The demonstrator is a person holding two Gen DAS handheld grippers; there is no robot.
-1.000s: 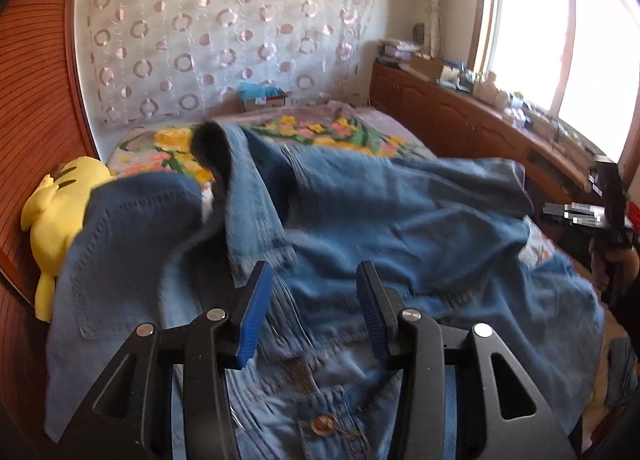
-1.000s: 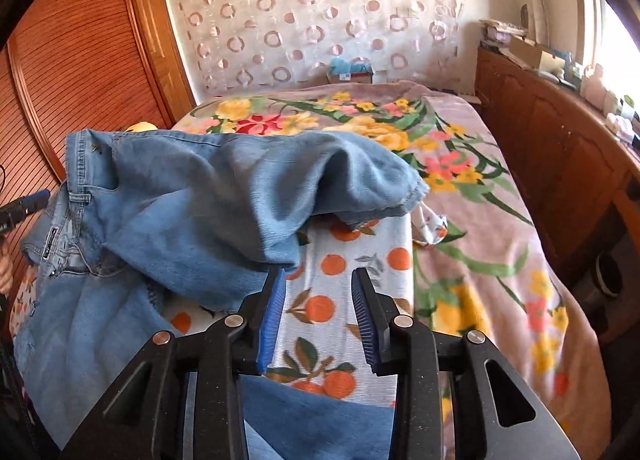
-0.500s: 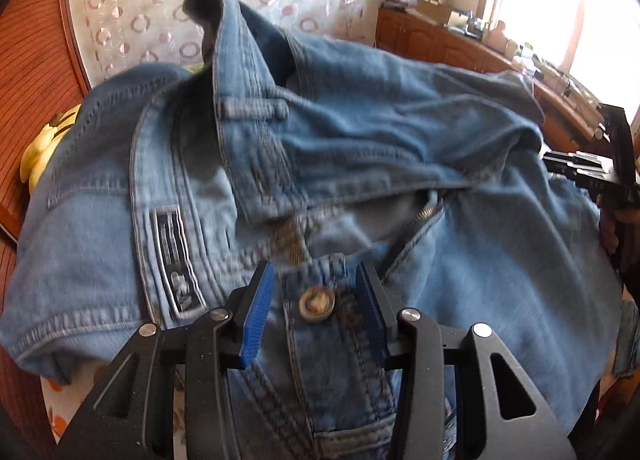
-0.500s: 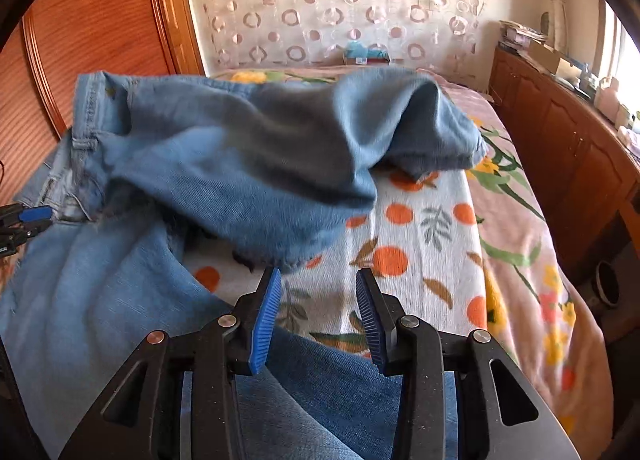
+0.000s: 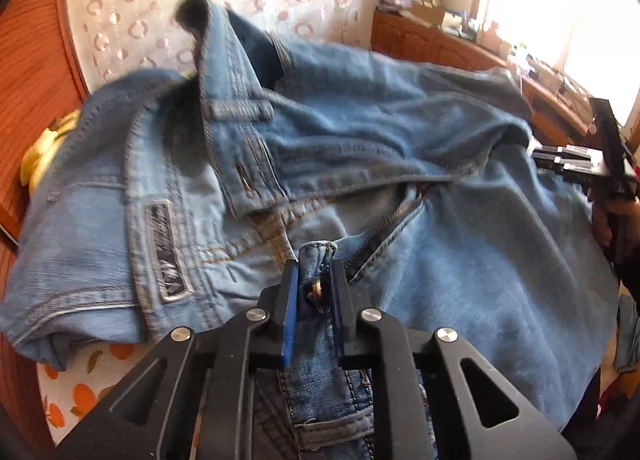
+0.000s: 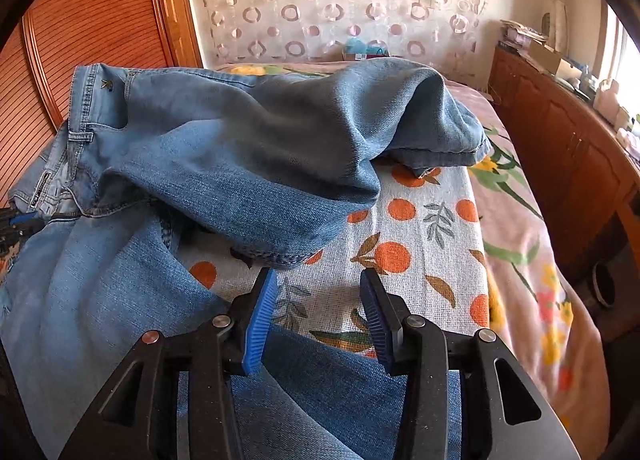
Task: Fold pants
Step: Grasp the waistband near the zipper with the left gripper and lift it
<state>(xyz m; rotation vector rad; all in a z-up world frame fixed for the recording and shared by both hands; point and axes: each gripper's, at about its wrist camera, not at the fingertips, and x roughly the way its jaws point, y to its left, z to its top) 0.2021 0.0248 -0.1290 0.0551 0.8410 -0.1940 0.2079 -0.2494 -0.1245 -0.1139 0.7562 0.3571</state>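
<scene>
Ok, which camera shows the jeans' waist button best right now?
The left wrist view: the button sits close up between the left gripper pads, which have just closed on the waistband tab. The right wrist view shows the jeans crumpled on the bed, but no button.

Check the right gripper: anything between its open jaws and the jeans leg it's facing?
Nothing visible. The right gripper is open and has been opening, nothing between its pads; only bare orange-print cloth lies ahead, short of the jeans leg hem. The left gripper has closed on the waistband button tab.
</scene>
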